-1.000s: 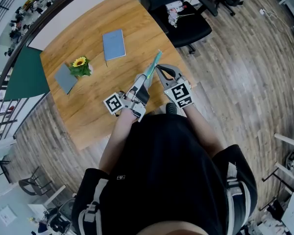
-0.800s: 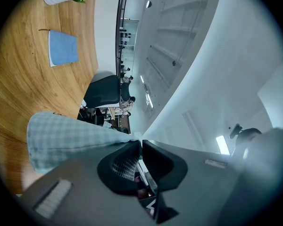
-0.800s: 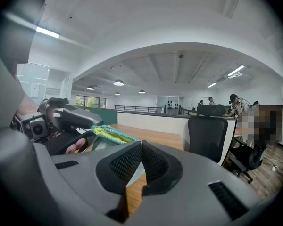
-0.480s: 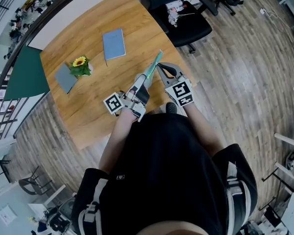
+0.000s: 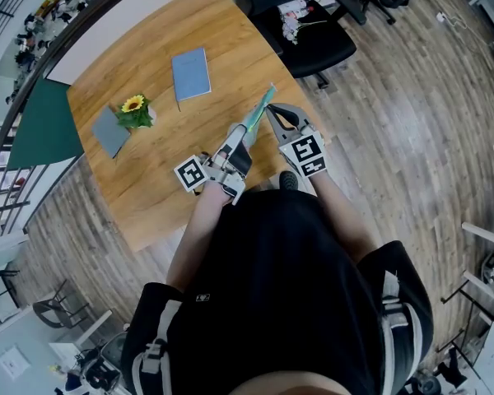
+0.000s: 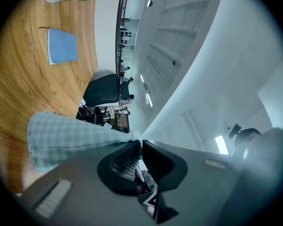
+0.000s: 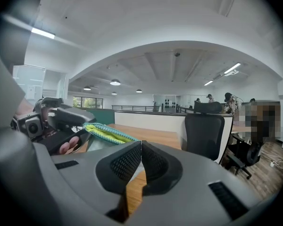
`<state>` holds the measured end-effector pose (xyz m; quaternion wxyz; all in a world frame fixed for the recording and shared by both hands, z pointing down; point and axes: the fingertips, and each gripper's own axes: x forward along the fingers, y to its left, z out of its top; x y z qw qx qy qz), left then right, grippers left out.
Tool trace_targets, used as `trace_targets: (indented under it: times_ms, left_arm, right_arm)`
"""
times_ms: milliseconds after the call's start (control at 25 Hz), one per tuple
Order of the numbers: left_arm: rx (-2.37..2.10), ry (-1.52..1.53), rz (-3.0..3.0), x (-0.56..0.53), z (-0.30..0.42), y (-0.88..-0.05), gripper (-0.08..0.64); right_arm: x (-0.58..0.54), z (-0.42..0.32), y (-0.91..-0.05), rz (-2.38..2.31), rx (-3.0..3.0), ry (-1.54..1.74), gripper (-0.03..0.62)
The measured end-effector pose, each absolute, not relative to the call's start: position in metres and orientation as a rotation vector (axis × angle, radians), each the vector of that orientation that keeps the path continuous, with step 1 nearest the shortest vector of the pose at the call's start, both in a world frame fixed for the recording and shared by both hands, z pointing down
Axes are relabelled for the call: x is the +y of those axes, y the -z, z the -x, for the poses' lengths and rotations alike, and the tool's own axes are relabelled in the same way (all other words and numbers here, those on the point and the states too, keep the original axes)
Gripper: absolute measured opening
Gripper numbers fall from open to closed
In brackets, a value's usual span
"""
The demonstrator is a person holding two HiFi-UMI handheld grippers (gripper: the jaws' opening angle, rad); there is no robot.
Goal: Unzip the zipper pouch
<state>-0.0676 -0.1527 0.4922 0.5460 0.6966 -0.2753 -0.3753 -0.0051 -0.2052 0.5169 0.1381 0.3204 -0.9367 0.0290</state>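
Table [image 5: 140, 196]: wooden; I stand at its edge.
Zipper pouch [image 5: 256, 112]: checked fabric, lifted above the table.
Left gripper [image 6: 141, 142]: my jaws clamp the pouch's corner.
Right gripper [image 7: 141, 145]: my jaws together, just beside the pouch.

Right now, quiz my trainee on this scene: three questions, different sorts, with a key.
1. True or false: the left tool is shut on the zipper pouch.
2. Beside the sunflower on the table lies: A a grey pad; B scissors; C a mug.
3. What colour is the notebook nearest the office chair?
Key: 1 true; 2 A; 3 blue.
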Motion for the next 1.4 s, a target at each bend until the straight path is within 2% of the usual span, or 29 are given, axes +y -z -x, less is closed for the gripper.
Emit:
trace_targets:
  times_ms: [1400]
  left_arm:
    - [-0.657,0.873,-1.665,-0.1513,0.0645,-0.4889,0.021]
  right_arm:
    - [-0.2127,-0.0008,-0.5215,-0.958,-2.680,-0.076,0.006]
